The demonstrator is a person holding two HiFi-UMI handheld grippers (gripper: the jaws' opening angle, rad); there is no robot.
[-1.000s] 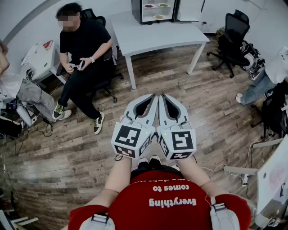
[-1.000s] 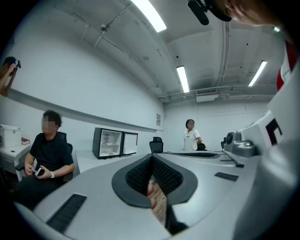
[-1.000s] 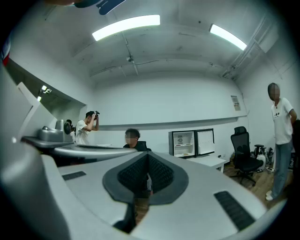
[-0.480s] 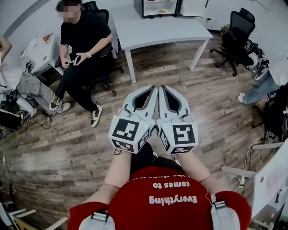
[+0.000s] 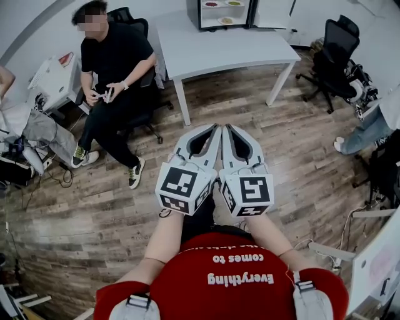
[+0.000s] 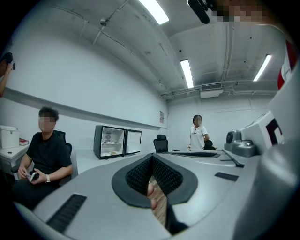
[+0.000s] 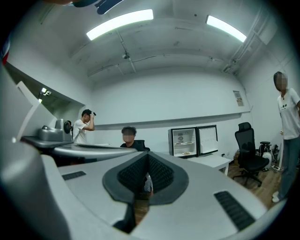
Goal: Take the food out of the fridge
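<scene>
Jaws together (both pairs), fridge (image 5: 194, 14) holding plates (image 5: 226, 20)

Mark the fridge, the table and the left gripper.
fridge (image 7: 181, 138), right gripper view, inner back wall.
table (image 5: 225, 47), head view, bare top.
left gripper (image 5: 216, 129), head view, between its fingertips.

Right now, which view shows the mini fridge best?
The right gripper view: the mini fridge faces it, door open, shelves visible. The left gripper view shows it obliquely; the head view crops its top.
</scene>
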